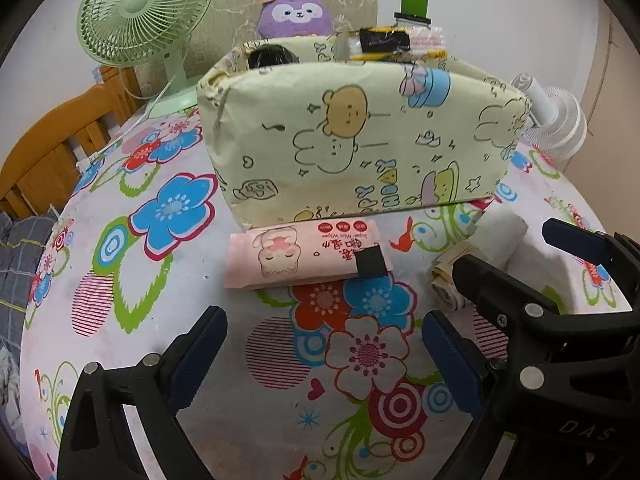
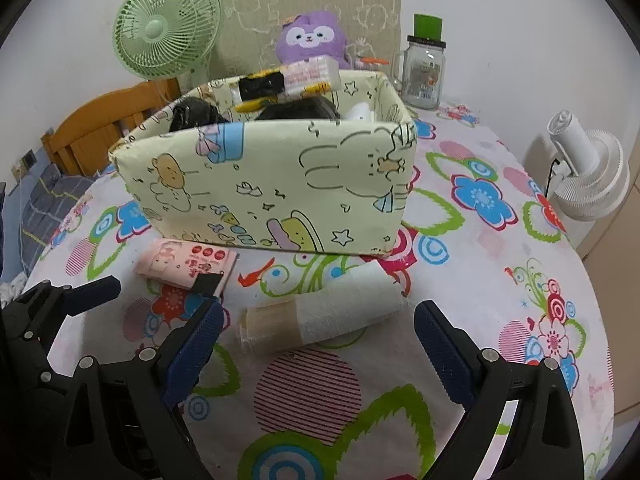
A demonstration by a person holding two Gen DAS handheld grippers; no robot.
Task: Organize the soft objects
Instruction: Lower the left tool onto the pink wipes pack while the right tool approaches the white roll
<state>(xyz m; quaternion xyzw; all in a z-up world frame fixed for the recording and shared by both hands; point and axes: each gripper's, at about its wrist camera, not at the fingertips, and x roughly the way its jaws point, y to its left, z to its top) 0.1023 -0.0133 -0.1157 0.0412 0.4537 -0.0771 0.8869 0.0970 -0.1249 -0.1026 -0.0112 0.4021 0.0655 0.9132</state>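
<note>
Left wrist view looks across a flowered counter at a pale green fabric box printed with cartoon animals. A pink wipes pack lies flat just in front of the box, apart from the left gripper, whose fingers are spread wide and hold nothing. At the right of that view a white paper roll lies beside the pack, partly hidden by the right gripper.

From the right wrist view, the right gripper also stands wide and empty, with the paper roll lying on its side between and just beyond its fingers, a tan end facing left. The box already holds dark bundles and a few wrapped packets that rise above its rim. A purple plush toy, a green fan, a glass jar and a white fan stand behind or beside the box.

By the look of it, the filling is well along and two loose items remain. The step in hand seems to be the approach to the roll. Next, the right fingers would need to straddle it across its width, close gently so it does not crush, then lift it over the near wall. The wipes pack lies flat, so it may need pinching by an edge.
</note>
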